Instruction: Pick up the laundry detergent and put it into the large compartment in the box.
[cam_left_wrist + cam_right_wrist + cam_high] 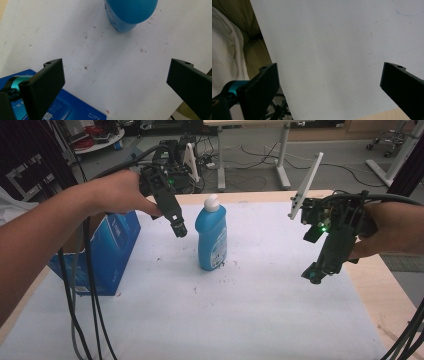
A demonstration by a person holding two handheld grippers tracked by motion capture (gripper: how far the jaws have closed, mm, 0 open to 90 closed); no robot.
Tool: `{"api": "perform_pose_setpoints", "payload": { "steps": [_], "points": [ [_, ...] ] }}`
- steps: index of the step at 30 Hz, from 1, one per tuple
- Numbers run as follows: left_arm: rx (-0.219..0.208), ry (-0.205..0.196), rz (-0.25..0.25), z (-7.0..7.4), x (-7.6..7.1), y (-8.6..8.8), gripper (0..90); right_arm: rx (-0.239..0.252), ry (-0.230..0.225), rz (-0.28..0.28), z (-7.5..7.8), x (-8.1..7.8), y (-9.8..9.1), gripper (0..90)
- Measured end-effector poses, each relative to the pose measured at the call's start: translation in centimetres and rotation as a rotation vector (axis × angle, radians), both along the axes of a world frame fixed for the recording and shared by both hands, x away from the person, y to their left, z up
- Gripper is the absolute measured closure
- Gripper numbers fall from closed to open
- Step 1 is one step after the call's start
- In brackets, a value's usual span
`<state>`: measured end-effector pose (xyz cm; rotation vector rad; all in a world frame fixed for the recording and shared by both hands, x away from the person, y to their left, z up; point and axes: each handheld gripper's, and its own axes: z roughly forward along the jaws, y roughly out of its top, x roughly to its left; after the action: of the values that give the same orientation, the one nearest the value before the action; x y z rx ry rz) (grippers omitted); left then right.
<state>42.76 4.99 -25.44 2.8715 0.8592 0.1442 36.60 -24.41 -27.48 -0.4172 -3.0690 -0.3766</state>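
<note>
A blue dish-soap bottle (211,237) with a white cap stands upright in the middle of the white sheet (250,310). My left gripper (171,212) hovers just left of the bottle's top, held in a hand and tilted down. In the left gripper view its jaws (115,82) stand wide apart with nothing between them, and the bottle (130,12) lies ahead past them. My right gripper (331,245) hangs over the sheet's right side, well away from the bottle. Its jaws (329,85) are also wide apart over bare sheet.
A blue cardboard box (112,252) stands at the sheet's left edge, and its corner (75,107) lies below the left jaw. Black cables (80,290) trail down the left side. The wooden table edge (380,285) runs along the right. A desk and a cart stand behind the table.
</note>
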Motion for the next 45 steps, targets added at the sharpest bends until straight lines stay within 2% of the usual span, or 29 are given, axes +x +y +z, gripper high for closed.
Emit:
{"api": "perform_pose_setpoints", "payload": {
  "steps": [5, 12, 16, 22, 25, 31, 32, 33, 34, 37, 45],
  "points": [
    [-0.008, -0.014, 0.032, 0.0, 0.1, -0.5, 1.7, -0.001, -0.001, 0.006, -0.1, 0.0, 0.0, 1.5],
    [-0.053, -0.017, 0.059, 0.5, 0.2, -1.3, 1.7, -0.004, 0.004, -0.002, -0.1, 0.1, 0.0, 1.5],
    [-0.042, -0.014, 0.084, 0.6, 0.4, -1.8, 1.7, -0.001, 0.004, -0.001, -0.1, 0.2, 0.1, 1.5],
    [-0.080, -0.012, 0.123, 0.8, 0.7, -2.9, 1.7, -0.004, 0.005, 0.002, -0.2, 0.3, 0.2, 1.5],
    [-0.108, -0.015, 0.157, 1.0, 0.9, -3.4, 1.7, -0.002, 0.002, 0.003, -0.2, 0.3, 0.3, 1.5],
    [-0.120, 0.000, 0.214, 0.7, 1.6, -4.0, 1.7, -0.007, 0.004, 0.008, -0.3, 0.4, 0.3, 1.5],
    [-0.123, 0.011, 0.249, 0.6, 1.8, -4.0, 1.7, -0.006, 0.005, 0.007, -0.3, 0.4, 0.3, 1.5],
    [-0.123, 0.011, 0.249, 0.6, 1.8, -4.0, 1.7, -0.006, 0.005, 0.007, -0.3, 0.4, 0.3, 1.5],
    [-0.134, 0.020, 0.277, 0.6, 1.9, -4.1, 1.7, -0.007, 0.005, 0.002, -0.3, 0.4, 0.2, 1.5],
    [-0.138, 0.027, 0.289, 0.6, 2.0, -4.2, 1.7, -0.004, 0.005, 0.001, -0.3, 0.5, 0.2, 1.5],
    [-0.142, 0.013, 0.345, 0.0, 2.6, -4.9, 1.7, -0.003, 0.007, 0.007, -0.4, 0.6, 0.4, 1.5]
  ]
}}
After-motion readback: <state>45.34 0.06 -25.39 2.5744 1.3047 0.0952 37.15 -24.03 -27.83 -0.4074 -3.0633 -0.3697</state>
